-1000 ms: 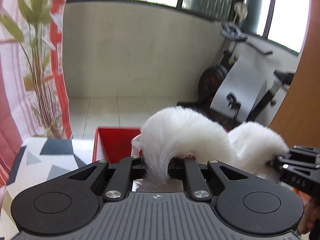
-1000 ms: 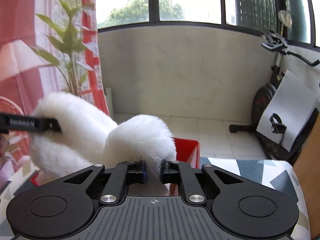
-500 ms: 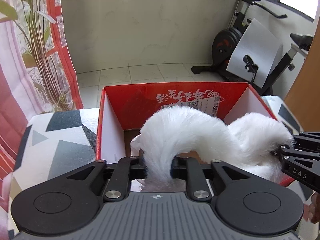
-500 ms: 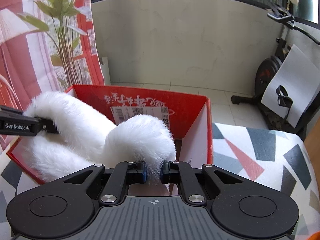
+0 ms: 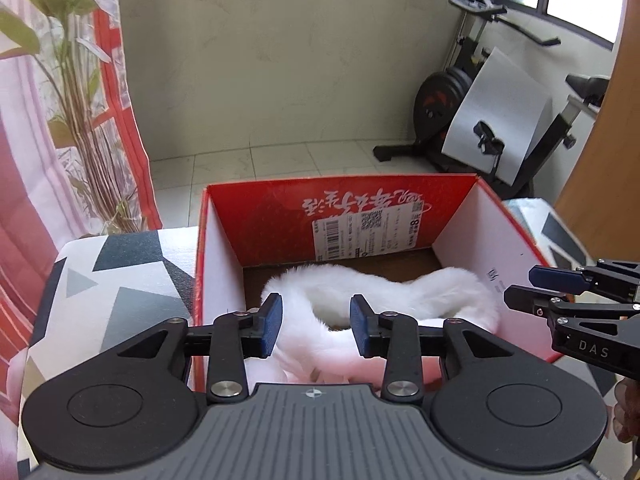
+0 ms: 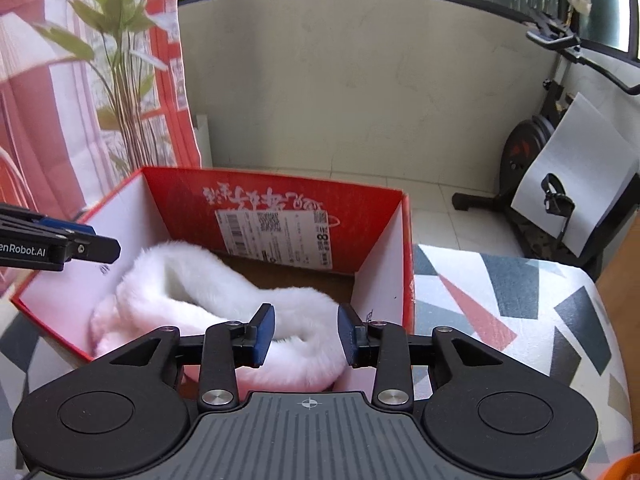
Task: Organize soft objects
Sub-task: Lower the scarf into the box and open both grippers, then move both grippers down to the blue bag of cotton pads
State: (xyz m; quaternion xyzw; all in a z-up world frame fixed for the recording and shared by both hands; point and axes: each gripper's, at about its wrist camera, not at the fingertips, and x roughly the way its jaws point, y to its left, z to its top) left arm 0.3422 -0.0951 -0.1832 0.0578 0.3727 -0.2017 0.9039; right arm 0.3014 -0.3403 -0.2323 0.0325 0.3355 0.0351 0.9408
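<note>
White fur scarf (image 5: 384,300) is seen lying inside the red cardboard box (image 5: 216,264), curled in a loose loop on the brown floor of the box, with its far bend near the back wall and its near folds bunched against the front wall. The back wall, printed with script and carrying a white barcode label (image 5: 368,232), is left clear above the fur, and a strip of bare floor is seen between the fur and that wall.

The left gripper (image 5: 316,322) is held over the near left part of the box, its jaws opening; the blue pads (image 5: 272,320) are spread apart with fur seen between them lower down, and no pressing on it is seen. The right gripper (image 6: 304,334) is held over the near right part of the box, its jaws likewise opening, with the fur below the gap and not pinched. In the left wrist view the right gripper is seen from the side just beyond the right wall's rim.

The box is set on a table covered with a cloth of grey, black and red shapes (image 6: 500,312); open cloth is seen on both sides of the box. Beyond the table edge a tiled floor, a plant (image 5: 72,92) by a red curtain, and an exercise bike (image 5: 480,120) are seen.
</note>
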